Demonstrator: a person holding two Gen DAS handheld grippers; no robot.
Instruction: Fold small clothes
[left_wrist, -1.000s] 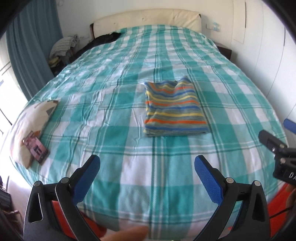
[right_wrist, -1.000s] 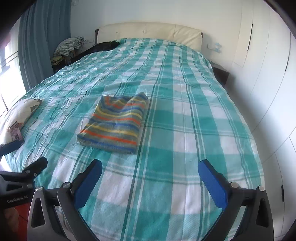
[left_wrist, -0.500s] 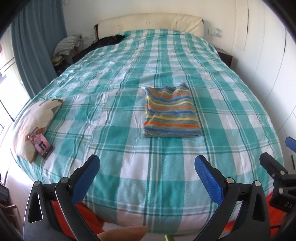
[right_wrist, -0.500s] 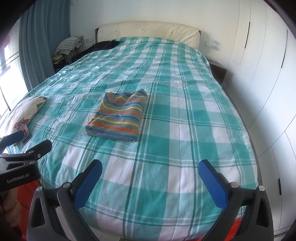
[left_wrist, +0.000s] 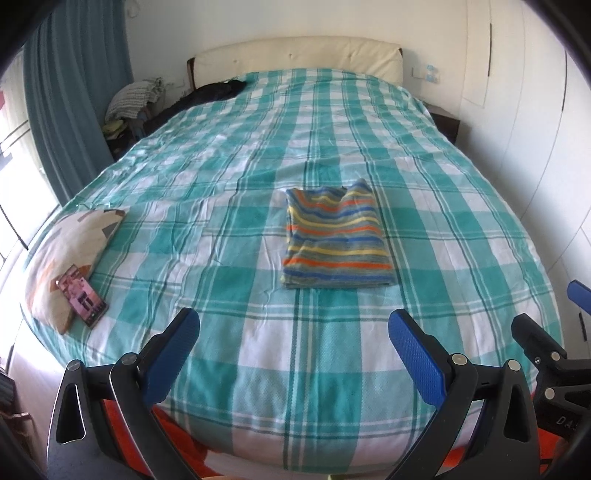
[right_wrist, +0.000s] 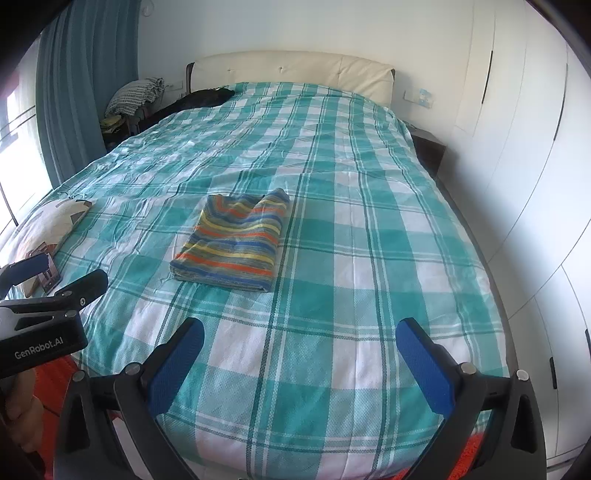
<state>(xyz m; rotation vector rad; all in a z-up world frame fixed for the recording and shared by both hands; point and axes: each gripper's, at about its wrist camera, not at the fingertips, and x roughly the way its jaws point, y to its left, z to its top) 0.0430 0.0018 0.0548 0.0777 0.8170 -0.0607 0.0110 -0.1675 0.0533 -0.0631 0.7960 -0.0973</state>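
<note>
Both tools farther back; striped garment (left_wrist: 336, 240) neatly folded.

Soft knitted cloth on the striped folded garment (left_wrist: 336, 240). Matt woven cotton across the checked bedspread (left_wrist: 258, 369). Textured blue pads (right_wrist: 424, 365), matt black plastic.

Both wrist cameras are looking from the foot of the bed (left_wrist: 258, 387) toward the headboard (left_wrist: 295, 55), high and well back. Each is framing its own claw along the frame bottom. Both are sharing the striped folded garment (left_wrist: 336, 240): mid-frame in left view, left of centre in right view (right_wrist: 232, 240).
</note>
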